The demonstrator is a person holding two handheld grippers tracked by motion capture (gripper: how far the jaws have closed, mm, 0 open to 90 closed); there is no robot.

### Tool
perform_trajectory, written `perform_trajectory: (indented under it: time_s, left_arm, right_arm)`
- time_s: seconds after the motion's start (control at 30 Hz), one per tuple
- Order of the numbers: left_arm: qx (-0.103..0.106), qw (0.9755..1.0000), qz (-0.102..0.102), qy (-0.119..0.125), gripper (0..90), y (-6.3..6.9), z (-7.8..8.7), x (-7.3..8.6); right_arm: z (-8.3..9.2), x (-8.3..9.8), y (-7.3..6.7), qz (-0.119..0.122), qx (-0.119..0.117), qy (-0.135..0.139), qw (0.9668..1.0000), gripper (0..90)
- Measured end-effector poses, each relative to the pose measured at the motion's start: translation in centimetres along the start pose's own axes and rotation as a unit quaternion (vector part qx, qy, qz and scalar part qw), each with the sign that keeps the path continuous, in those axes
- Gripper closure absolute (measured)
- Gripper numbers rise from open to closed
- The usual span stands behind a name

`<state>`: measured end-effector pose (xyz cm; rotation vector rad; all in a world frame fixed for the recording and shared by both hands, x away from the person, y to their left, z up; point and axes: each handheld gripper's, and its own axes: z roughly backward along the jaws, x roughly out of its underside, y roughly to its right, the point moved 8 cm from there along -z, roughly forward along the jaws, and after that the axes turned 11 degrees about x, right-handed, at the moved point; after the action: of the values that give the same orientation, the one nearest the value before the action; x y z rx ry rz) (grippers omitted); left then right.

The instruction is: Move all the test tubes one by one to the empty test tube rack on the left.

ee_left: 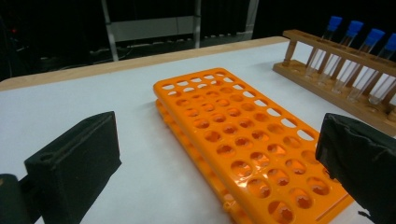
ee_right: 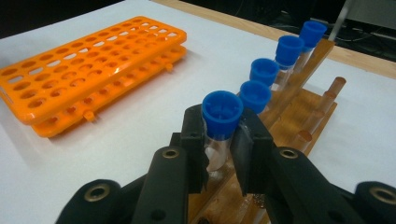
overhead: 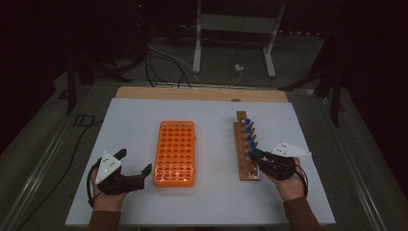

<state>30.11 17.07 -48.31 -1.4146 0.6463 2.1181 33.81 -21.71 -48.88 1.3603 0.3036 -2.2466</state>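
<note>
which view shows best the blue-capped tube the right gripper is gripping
The right gripper view: the right gripper is shut on the nearest tube just under its cap, close up. The high view shows it tiny. The left gripper view shows other tubes in the wooden rack.

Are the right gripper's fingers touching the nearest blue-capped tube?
Touching. In the right gripper view, both fingers of the right gripper press against the blue-capped tube just below its cap, no gap visible.
</note>
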Motion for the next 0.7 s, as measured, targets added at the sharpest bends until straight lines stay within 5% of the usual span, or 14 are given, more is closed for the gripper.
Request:
perform_trajectory:
  time_s: [0.13, 0.7]
  left_arm:
    - [0.012, 0.9998, 0.006, -0.013, 0.4, 0.5, -0.3, -0.5]
    - [0.052, 0.9986, -0.011, -0.001, 0.4, 3.3, -2.7, -3.6]
  right_arm:
    - [0.2, -0.5, 0.0, 0.0, -0.002, 0.0, 1.0, 76.2]
    - [2.3, -3.7, 0.0, -0.005, -0.019, 0.012, 0.9997, 76.3]
